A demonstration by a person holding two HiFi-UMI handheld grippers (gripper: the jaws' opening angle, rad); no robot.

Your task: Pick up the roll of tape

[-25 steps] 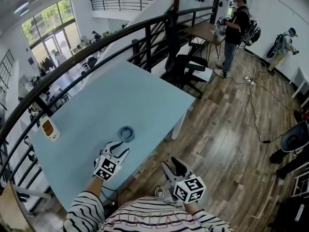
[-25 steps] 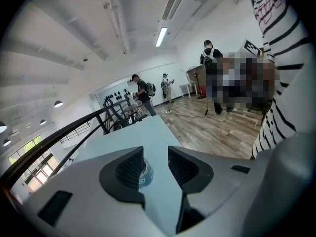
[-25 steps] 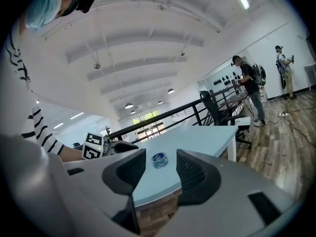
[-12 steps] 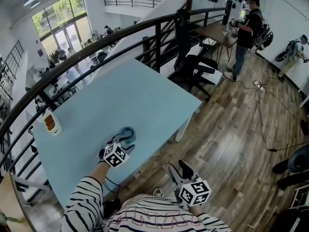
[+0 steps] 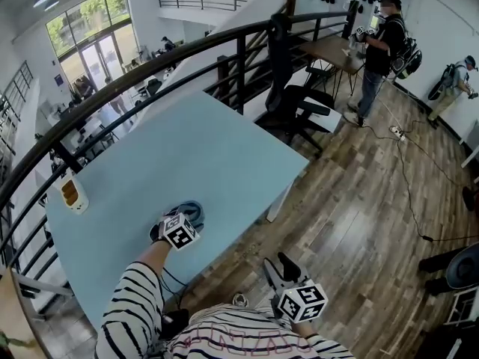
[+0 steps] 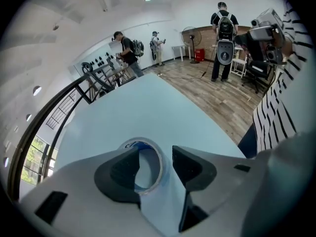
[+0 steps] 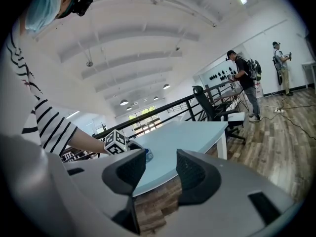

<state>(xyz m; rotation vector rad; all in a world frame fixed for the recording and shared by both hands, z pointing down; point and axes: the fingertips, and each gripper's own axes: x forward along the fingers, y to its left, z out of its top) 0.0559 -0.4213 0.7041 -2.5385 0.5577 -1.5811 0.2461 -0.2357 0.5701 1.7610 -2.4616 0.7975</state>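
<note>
Right gripper [image 5: 277, 263], nearer the person than the roll of tape [image 5: 194, 209] and off the tabletop [image 5: 224, 148], hangs with jaws apart and empty, probably just keeping clear; left gripper [image 6: 154, 155] tilts down over the roll, jaws opening wide, ring wall between them unpressed; roll lies flat, hole axis upright.

wood floor [image 5: 359, 200], black railing [image 5: 240, 66], tall windows [image 5: 82, 21], white walls [image 5: 430, 21].
</note>
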